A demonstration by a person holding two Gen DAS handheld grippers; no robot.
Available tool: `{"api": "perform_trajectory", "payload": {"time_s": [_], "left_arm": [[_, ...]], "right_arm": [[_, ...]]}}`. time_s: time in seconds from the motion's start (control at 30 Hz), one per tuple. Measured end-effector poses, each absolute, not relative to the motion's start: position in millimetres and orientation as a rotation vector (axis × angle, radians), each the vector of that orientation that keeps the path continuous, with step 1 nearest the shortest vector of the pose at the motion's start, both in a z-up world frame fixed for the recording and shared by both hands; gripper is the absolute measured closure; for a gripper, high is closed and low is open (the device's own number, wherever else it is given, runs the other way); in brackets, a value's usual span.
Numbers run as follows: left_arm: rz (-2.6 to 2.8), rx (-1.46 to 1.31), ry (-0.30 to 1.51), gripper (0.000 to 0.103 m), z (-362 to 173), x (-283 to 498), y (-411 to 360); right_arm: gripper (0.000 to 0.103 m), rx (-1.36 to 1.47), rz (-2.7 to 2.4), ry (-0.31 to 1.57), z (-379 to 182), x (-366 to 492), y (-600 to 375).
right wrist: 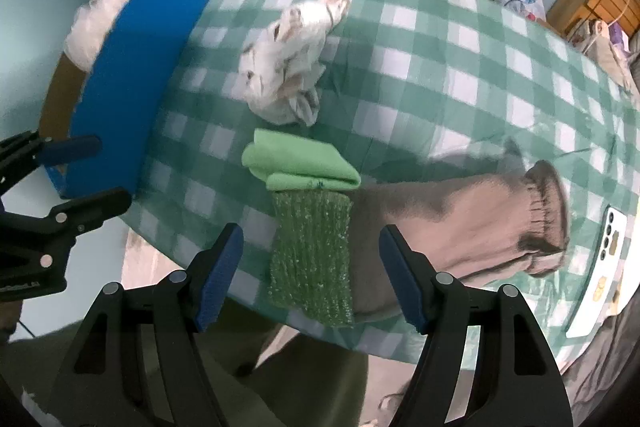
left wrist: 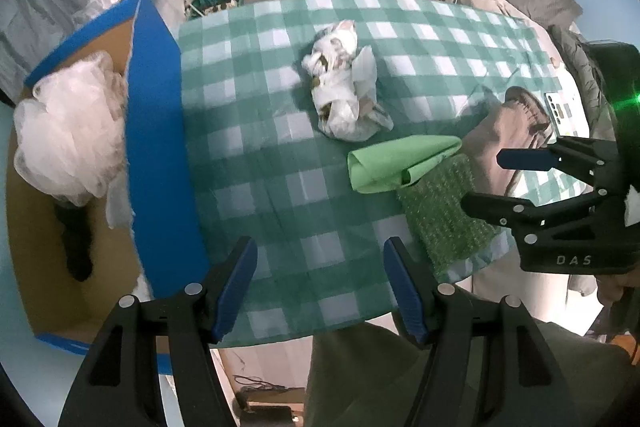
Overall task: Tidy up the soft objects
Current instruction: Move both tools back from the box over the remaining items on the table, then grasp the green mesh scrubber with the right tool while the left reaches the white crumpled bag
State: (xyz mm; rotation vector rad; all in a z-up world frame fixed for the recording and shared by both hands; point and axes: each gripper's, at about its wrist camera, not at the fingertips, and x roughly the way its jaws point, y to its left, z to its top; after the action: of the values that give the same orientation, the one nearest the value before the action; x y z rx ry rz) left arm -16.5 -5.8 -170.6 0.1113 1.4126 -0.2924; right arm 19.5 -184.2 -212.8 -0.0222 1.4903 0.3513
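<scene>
In the right wrist view the right gripper (right wrist: 310,281) hangs with its blue pads spread wide and nothing between them, and the green knitted cloth (right wrist: 311,259) lies straight ahead at 12 o'clock, filling the gap between the fingers. Its long axis runs from 12 to 6, in line with the fingers, so I judge a pinch across its narrow width would suit. Touching its far end is the folded light green cloth (right wrist: 298,165), and the grey sock (right wrist: 460,227) lies alongside at 3 o'clock. The crumpled white cloth (right wrist: 286,67) sits further off at 11.

The left gripper (left wrist: 320,285) is likewise spread and empty, over bare checked tablecloth (left wrist: 260,147). From it the blue box (left wrist: 154,147), already holding white mesh fabric (left wrist: 68,123), lies at 9 o'clock. The right gripper seems nearer the green pair.
</scene>
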Motion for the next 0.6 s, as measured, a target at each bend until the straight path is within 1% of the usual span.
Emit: {"api": "perform_trajectory", "payload": {"time_s": [0.4,0.47,0.53,0.6], "left_arm": [[-0.304,0.133,1.434,0.036,-196.6,-18.8,-11.0],[-0.300,0.129,1.443,0.036,-199.7,-18.3,-10.9],[-0.298,0.126,1.447,0.036,-200.2,-18.0,-11.5],[-0.298,0.125,1.448,0.036,-199.7,-17.7,-11.8]], "right_arm": [[0.032,-0.089,0.339,1.531,-246.6,16.8,-169.8],[0.033,-0.112,0.329,1.533,-251.0,16.4,-168.0],[0.048,-0.133,0.311,1.539,-255.0,16.7,-166.7],[0.059,-0.143,0.292,1.543,-256.9,17.3,-167.9]]}}
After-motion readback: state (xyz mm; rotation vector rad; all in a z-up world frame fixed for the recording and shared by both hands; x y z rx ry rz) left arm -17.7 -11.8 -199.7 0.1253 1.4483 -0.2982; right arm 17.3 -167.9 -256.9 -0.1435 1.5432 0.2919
